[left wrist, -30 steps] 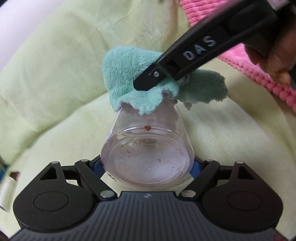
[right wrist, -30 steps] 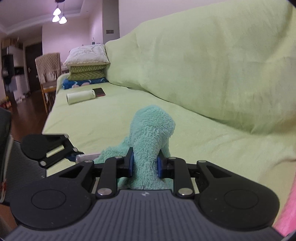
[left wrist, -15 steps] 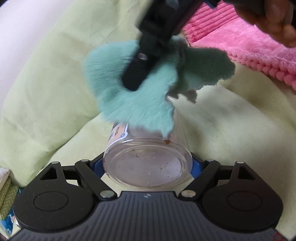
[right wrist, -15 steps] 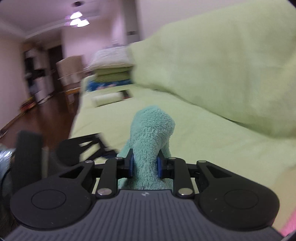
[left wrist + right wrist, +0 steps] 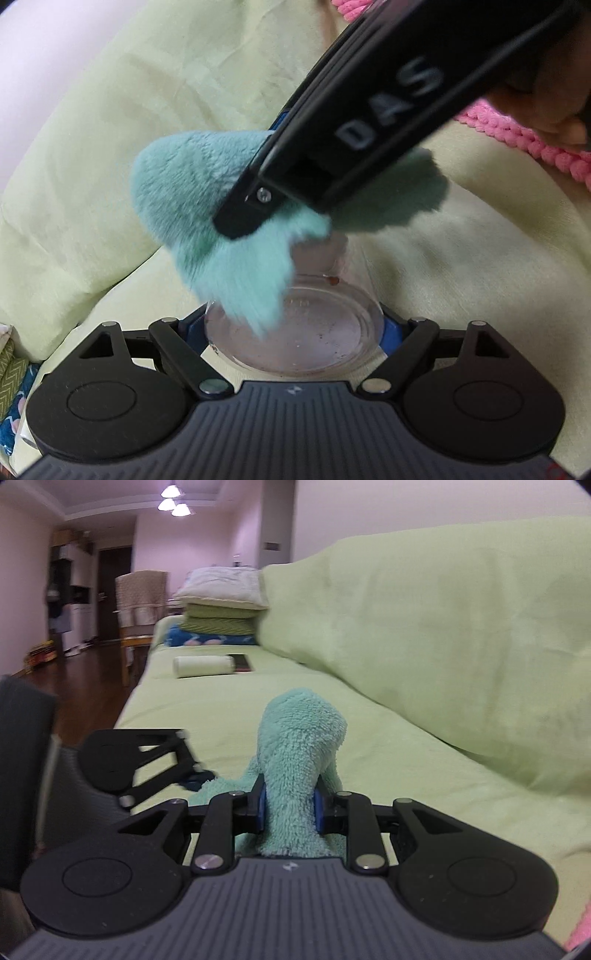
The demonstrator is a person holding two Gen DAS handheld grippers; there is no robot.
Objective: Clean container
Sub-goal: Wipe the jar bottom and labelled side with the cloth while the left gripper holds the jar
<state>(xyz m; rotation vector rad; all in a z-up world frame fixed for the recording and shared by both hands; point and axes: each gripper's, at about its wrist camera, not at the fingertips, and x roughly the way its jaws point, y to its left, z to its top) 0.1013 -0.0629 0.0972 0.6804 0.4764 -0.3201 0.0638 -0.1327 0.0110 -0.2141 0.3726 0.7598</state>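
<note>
My left gripper (image 5: 293, 326) is shut on a clear plastic container (image 5: 325, 332) with brown specks and a red spot on its wall. I see its base end toward the camera. My right gripper (image 5: 289, 808) is shut on a teal fluffy cloth (image 5: 301, 753). In the left wrist view the right gripper (image 5: 240, 221) comes in from the upper right and presses the cloth (image 5: 199, 206) against the container's far end and left side. The container's mouth is hidden by the cloth. The left gripper body (image 5: 136, 764) shows at the left of the right wrist view.
A light green blanket covers the sofa (image 5: 424, 635). A pink knitted cloth (image 5: 535, 144) lies at the upper right. Stacked pillows (image 5: 221, 605), a white roll (image 5: 203, 666) and a dark flat item (image 5: 242, 662) sit at the sofa's far end. A chair (image 5: 138, 602) stands beyond.
The right gripper with the cloth has swung around the container's far end, from upright back to a slant from the upper right. The cloth now hangs lower over the container's left side.
</note>
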